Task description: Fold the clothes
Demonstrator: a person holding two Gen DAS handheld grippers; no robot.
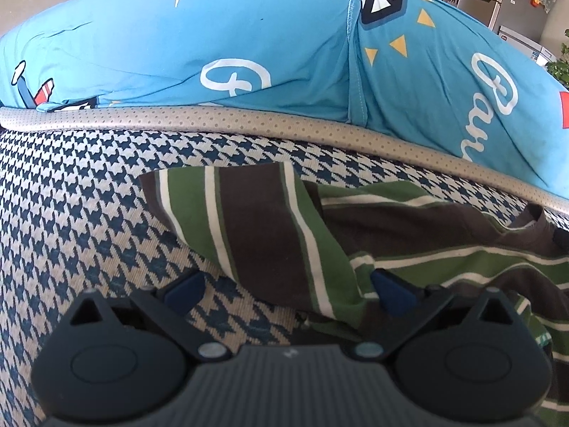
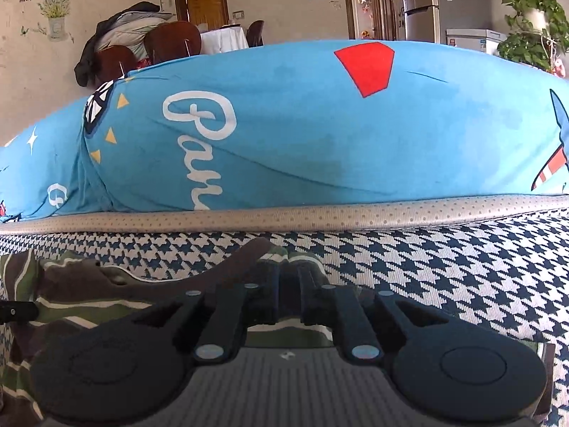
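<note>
From the left wrist, our left gripper (image 1: 288,286) stands wide over the striped shirt (image 1: 270,235) on the checked cushion (image 1: 78,213). From the right wrist, our right gripper (image 2: 287,277) pinches its edge; next we likely fold it across.

Your shirt (image 1: 320,235) lies on the sofa seat (image 1: 78,192), with the cushion (image 1: 213,35) behind it along the back.
</note>
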